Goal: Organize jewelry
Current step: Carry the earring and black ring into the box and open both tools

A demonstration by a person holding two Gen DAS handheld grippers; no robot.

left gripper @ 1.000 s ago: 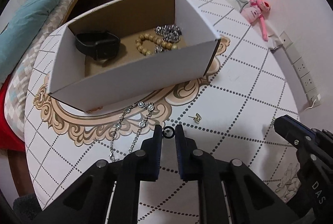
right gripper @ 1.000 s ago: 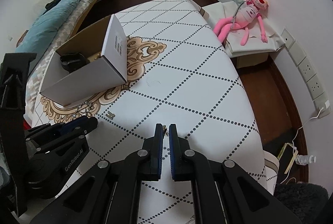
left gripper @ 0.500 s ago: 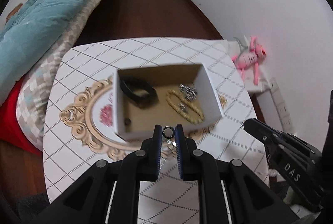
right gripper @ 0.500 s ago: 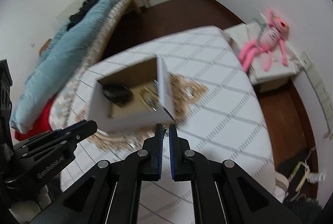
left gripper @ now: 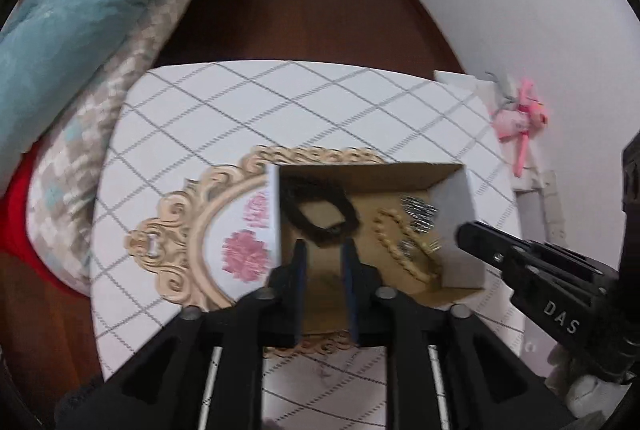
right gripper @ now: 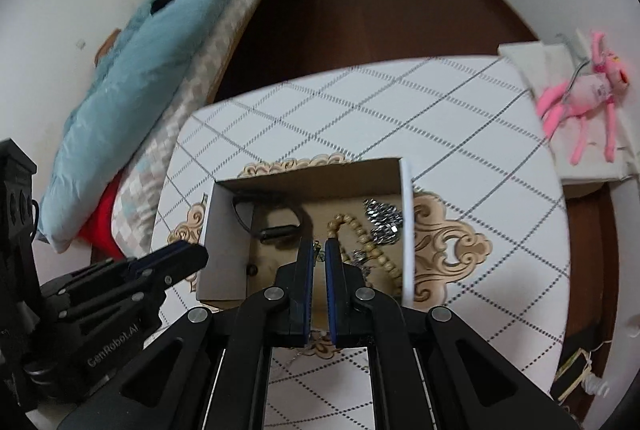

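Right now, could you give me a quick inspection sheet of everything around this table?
Surface: round table with a white diamond-pattern cloth and gold scrollwork.
Job's things: open cardboard box holding a black watch, a wooden bead bracelet and silver chain jewelry.
Clutter: nothing seen on the bare cloth.
Grippers: left gripper open above the box; right gripper nearly closed on a small earring, over the box.
Cables: nothing seen clearly.
Surroundings: bed with a blue blanket, pink plush toy, dark wooden floor.
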